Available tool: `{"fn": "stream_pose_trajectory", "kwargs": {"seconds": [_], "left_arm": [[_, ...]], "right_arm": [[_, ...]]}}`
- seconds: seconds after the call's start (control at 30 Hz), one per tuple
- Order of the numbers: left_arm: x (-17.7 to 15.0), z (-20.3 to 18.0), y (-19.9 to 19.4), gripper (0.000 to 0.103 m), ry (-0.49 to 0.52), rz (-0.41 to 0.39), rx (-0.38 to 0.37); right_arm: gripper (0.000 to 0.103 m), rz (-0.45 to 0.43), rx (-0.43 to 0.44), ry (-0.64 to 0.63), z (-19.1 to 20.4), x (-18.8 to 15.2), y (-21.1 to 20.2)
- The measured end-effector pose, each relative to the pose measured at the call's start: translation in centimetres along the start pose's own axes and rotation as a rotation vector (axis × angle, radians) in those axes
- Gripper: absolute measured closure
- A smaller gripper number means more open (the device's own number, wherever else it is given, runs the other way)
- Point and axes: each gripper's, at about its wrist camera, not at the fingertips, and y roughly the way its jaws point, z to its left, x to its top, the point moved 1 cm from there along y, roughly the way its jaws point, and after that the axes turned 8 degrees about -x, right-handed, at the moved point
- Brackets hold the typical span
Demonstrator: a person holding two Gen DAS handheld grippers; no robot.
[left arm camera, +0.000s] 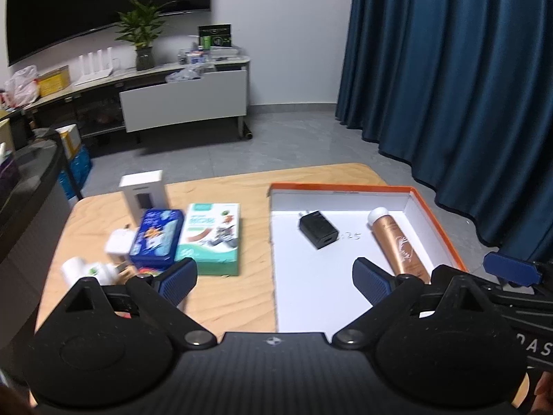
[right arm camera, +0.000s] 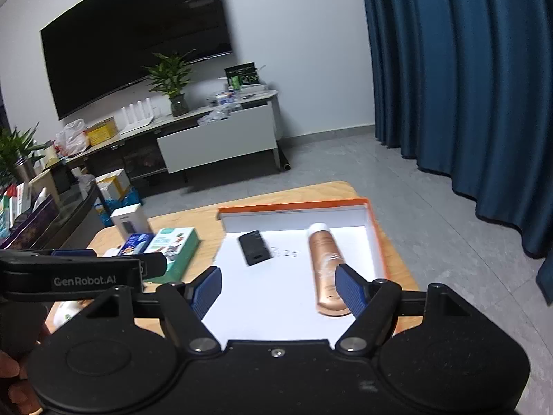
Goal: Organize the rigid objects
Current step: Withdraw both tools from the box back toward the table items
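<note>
An orange-rimmed white box lid (left arm camera: 435,221) (right arm camera: 375,238) lies on the right of the wooden table. In it lie a black charger (left arm camera: 318,230) (right arm camera: 255,247) and a copper tube with a white cap (left arm camera: 397,242) (right arm camera: 325,269). On the left stand a green box (left arm camera: 212,238) (right arm camera: 176,245), a blue tin (left arm camera: 157,238) (right arm camera: 134,243), a white box (left arm camera: 143,195) (right arm camera: 129,223), a white plug (left arm camera: 119,242) and a white bottle (left arm camera: 81,269). My left gripper (left arm camera: 274,280) is open and empty above the table. My right gripper (right arm camera: 278,288) is open and empty above the lid's near end.
The wooden table (left arm camera: 221,297) (right arm camera: 204,221) has rounded corners. A dark side table (left arm camera: 31,180) stands to the left. A TV stand (left arm camera: 186,93) with a plant (left arm camera: 140,31) is at the back wall. Blue curtains (left arm camera: 449,69) hang on the right.
</note>
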Motion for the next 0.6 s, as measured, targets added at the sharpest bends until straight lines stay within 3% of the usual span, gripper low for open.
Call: {"fn": "stream_pose_trajectory", "kwargs": {"seconds": [0.6], "left_arm": [[-3.2, 4.4, -4.6, 0.0, -0.072, -0.039, 0.074]], "right_arm": [[0.013, 0.046, 0.061, -0.057, 5.2, -2.3, -2.1]]}}
